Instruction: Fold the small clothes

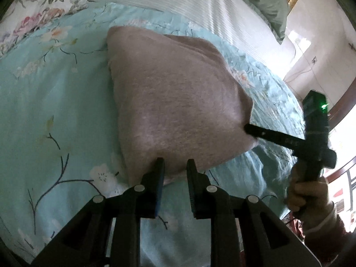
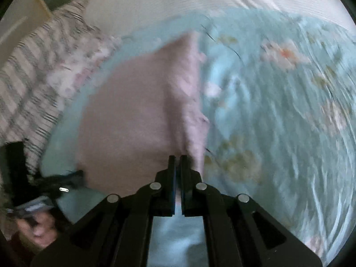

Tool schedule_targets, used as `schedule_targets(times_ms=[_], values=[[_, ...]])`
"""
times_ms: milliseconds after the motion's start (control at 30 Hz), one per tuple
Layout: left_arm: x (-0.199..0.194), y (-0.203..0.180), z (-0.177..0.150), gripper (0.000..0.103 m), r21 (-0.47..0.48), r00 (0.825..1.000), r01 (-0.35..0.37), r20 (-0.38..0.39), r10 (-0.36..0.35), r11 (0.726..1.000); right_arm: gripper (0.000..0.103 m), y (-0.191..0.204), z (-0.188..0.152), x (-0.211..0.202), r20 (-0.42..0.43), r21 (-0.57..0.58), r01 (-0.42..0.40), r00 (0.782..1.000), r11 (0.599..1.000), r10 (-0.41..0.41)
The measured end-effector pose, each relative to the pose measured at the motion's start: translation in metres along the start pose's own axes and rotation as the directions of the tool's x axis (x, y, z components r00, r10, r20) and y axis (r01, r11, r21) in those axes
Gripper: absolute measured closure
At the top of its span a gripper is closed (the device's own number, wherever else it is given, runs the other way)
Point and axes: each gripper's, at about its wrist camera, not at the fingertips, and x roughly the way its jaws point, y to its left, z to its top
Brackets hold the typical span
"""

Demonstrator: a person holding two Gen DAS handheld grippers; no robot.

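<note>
Garment [image 1: 175, 98], pinkish-grey, lies on the floral bedsheet [image 1: 44, 111], mid-fold. Right gripper [image 2: 177, 156] is pressed together on its right edge; left gripper [image 1: 175, 162] stands spread at the near hem, gripping nothing. Next move likely requires carrying the pinched edge across and laying it flat.

Soft daylight, blown-out window glare at right edge, right wrist view motion-blurred, fisheye bending, dark corner vignetting

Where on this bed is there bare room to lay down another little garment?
Left of the pink garment, the teal floral bedspread lies bare up to the floral pillow. It is crowded at the garment's near edge, around the left gripper and right gripper.
</note>
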Motion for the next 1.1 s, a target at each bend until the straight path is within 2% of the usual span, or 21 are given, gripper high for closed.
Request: schedule_targets(times_ms=[67,400,500,567,633,667,733,800,833,900,967,1100], values=[[0.000,0.001,0.000,0.083,0.002,1.000,-0.009,-0.004,0.009,1.000,0.100,-0.013,-0.003,0.004,0.008,0.053,-0.037,0.999,0.998,0.036],[-0.001,-0.004,-0.006,0.082,0.000,0.999,-0.044,-0.019,0.044,0.999,0.100,-0.012,0.000,0.000,0.007,0.049,-0.020,1.000,0.999,0.020],[-0.010,-0.005,-0.005,0.076,-0.010,0.999,-0.045,-0.007,0.045,0.999,0.100,-0.012,-0.005,-0.005,0.002,0.059,-0.020,1.000,0.998,0.020],[-0.020,-0.007,-0.005,0.068,-0.002,0.997,-0.071,0.018,0.071,0.997,0.099,-0.009,-0.004,-0.010,0.008,0.062,-0.028,1.000,0.998,0.028],[-0.030,-0.010,-0.004,0.058,0.011,0.991,-0.129,0.047,0.128,0.992,0.099,-0.003,-0.004,-0.020,0.031,0.055,-0.027,0.999,0.998,0.025],[-0.034,-0.011,-0.003,0.057,0.016,0.987,-0.149,0.054,0.148,0.989,0.097,0.001,-0.003,-0.026,0.042,0.049,-0.028,0.999,0.998,0.026],[-0.041,-0.014,-0.002,0.042,0.028,0.977,-0.207,0.062,0.205,0.978,0.086,0.008,-0.003,-0.035,0.061,0.041,-0.027,0.998,0.999,0.024],[-0.046,-0.015,-0.002,0.030,0.031,0.964,-0.259,0.068,0.257,0.965,0.046,0.013,-0.005,-0.045,0.083,0.028,-0.025,0.996,0.999,0.022],[-0.049,-0.017,-0.003,0.024,0.035,0.956,-0.288,0.073,0.285,0.957,0.042,0.016,-0.007,-0.052,0.102,0.018,-0.021,0.995,1.000,0.019],[-0.050,-0.015,-0.005,0.020,0.040,0.942,-0.331,0.062,0.328,0.943,0.042,0.021,-0.010,-0.061,0.119,-0.002,-0.016,0.993,1.000,0.016],[-0.050,-0.014,-0.009,0.020,0.042,0.930,-0.367,0.041,0.365,0.929,0.042,0.024,-0.014,-0.065,0.114,-0.012,-0.015,0.993,1.000,0.017],[-0.051,-0.010,-0.019,0.020,0.038,0.920,-0.391,0.028,0.390,0.920,0.042,0.022,-0.026,-0.069,0.105,-0.009,-0.013,0.994,1.000,0.014]])
